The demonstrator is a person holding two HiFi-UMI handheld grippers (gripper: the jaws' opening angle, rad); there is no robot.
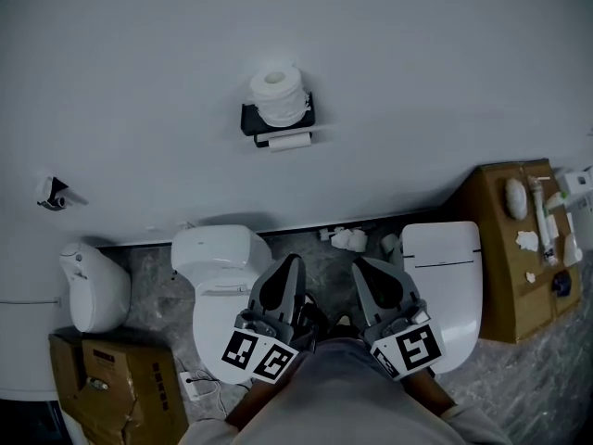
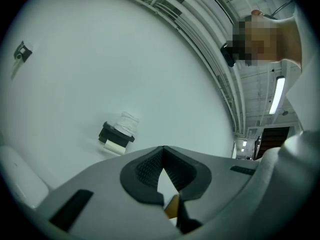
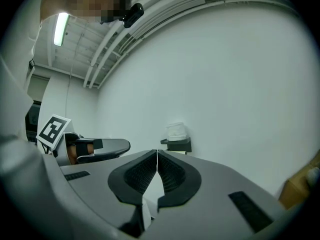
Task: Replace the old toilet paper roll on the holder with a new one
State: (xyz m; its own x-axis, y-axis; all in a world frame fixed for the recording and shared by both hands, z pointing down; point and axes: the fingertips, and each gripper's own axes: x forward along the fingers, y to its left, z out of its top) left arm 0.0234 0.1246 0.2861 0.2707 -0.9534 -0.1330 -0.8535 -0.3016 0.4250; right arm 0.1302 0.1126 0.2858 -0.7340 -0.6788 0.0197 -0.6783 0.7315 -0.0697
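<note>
The left gripper (image 1: 293, 261) and right gripper (image 1: 359, 265) hang shut, empty. A full paper roll (image 1: 278, 95) sits atop the wall holder (image 1: 248, 119).

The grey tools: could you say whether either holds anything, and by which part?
Nothing is held: grey left tool and grey right tool are shut, empty.

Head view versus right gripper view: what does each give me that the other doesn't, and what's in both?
Only the head view: the white toilet and the brown cardboard box at the left, standing on the grey marbled floor.

Only the right gripper view: the ceiling strip light and the pipes running along the top of the wall.

Both: the black wall-mounted holder with the white toilet paper roll standing on top, plus the left gripper and the right gripper.
</note>
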